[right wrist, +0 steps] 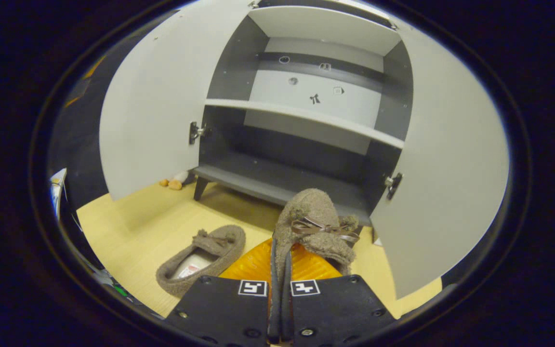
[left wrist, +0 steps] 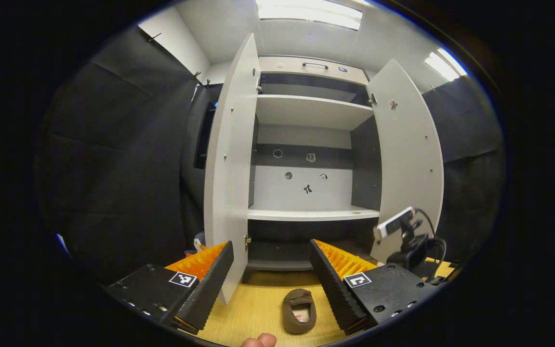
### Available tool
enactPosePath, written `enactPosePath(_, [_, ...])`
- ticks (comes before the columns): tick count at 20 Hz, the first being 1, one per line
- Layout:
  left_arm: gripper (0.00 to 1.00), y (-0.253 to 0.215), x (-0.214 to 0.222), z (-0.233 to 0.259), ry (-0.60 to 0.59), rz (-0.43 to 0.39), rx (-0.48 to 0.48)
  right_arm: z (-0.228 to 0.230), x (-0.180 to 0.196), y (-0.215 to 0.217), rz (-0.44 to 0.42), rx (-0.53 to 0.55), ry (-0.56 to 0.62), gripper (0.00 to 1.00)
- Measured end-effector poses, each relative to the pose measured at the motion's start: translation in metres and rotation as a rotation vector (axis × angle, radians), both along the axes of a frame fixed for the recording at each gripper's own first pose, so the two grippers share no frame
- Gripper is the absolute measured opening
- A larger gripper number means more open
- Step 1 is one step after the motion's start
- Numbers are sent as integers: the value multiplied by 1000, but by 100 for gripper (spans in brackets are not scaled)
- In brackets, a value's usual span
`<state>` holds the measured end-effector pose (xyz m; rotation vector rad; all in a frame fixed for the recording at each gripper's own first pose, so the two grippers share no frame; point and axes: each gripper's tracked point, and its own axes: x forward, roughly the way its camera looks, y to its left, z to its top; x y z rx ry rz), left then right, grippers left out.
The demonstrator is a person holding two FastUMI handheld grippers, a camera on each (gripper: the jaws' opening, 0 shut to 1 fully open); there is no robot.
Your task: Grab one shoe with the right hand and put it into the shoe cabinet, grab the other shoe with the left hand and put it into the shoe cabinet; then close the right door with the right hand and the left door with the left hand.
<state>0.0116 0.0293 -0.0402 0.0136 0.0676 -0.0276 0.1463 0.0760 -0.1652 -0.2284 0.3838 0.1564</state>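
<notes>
In the right gripper view my right gripper (right wrist: 280, 250) is shut on the heel rim of a brown fuzzy slipper with a bow (right wrist: 313, 217). It holds the slipper off the floor, toe toward the shoe cabinet's dark bottom shelf (right wrist: 277, 185). The second brown slipper (right wrist: 201, 258) lies on the wooden floor to its left. That same slipper (left wrist: 299, 311) shows low between the fingers in the left gripper view, where my left gripper (left wrist: 271, 246) stands open and holds nothing. The cabinet (left wrist: 311, 212) has both doors open: the left door (left wrist: 229, 159) and the right door (left wrist: 405, 154).
A small camera on a stand (left wrist: 405, 236) with cables sits on the floor by the right door. Small toys (right wrist: 174, 183) lie beside the cabinet's left leg. A fingertip (left wrist: 259, 341) shows at the bottom edge. Black cloth walls flank the cabinet.
</notes>
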Motion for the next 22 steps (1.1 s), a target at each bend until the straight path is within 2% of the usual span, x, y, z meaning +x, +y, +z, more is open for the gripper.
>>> enactPosePath(5, [95,-10,0,4,-14,-25,-5,119,45,4,14,48,-126,5])
enactPosePath(10, [95,-11,-1,8,-23,-31,-1,190,131,0,-9,18,-164,5])
enactPosePath(13, [95,-12,-2,9,-22,-36,10,200,188,-2,-38,-11,-127,5])
enactPosePath(16, [95,-11,-3,9,-22,-32,13,190,234,-1,-66,-63,-70,5])
enactPosePath(20, [95,-4,-4,9,-29,-14,19,167,272,-4,-121,-82,21,5])
enactPosePath(22, [95,2,-4,8,-29,0,21,165,285,-4,-140,-94,31,5])
